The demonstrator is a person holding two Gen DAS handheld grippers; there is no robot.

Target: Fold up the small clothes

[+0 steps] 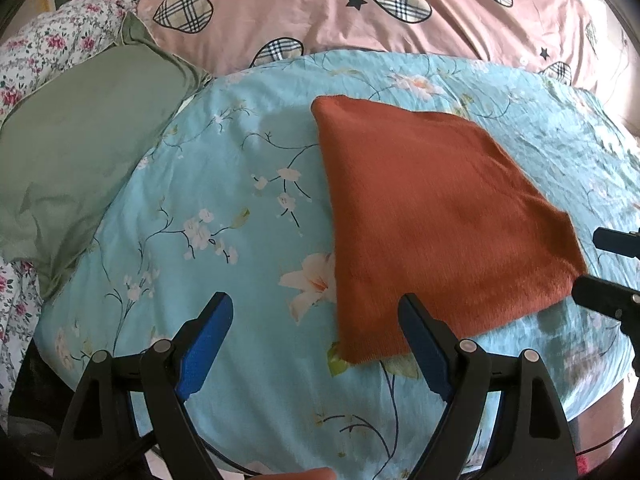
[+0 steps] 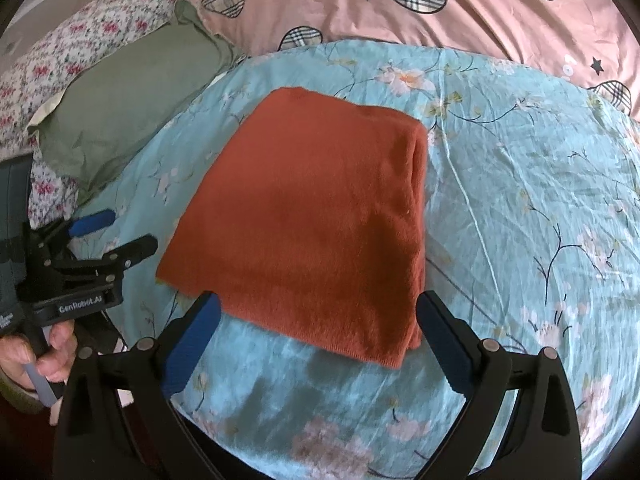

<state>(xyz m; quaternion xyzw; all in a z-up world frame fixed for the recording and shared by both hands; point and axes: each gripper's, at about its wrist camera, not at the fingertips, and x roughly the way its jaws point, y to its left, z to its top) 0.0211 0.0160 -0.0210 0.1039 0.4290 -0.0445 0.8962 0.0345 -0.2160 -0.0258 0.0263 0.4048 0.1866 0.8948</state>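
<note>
- Left wrist view: rust-red cloth (image 1: 436,216) lay flat on the blue floral sheet (image 1: 224,184), filling the frame from centre out to 3 o'clock, near corner just ahead of the left gripper (image 1: 316,332).
- Left gripper jaws stood wide apart, nothing btwn them; its right finger (image 1: 424,344) overlapped the cloth's near edge in the pic, contact can't be told.
- Right gripper (image 1: 600,268) showed at 3 o'clock in this view, tips just beside the cloth's right corner, jaws apart w/ nothing in them.
- Right wrist view: same cloth (image 2: 316,220) sat dead centre, near edge reaching down to approx 6 o'clock btwn the blue pads (image 2: 192,336); right gripper (image 2: 320,336) was spread wide, empty.
- Stacked layers showed along the cloth's edge at 3 o'clock, so it looked folded at least once, already a neat rectangle.
- Left gripper (image 2: 120,232) was at 9 o'clock here, apart from the cloth's left corner; the person's hand (image 2: 44,356) on its handle at 8 o'clock.
- Green pillow (image 2: 132,104) at 10 o'clock, pink quilt (image 2: 460,20) at 12, both clear of the cloth.
- Judgement: this piece seemed mostly done; maybe one more fold or just setting it aside. No other small clothes in view, so can't tell how many were left.
</note>
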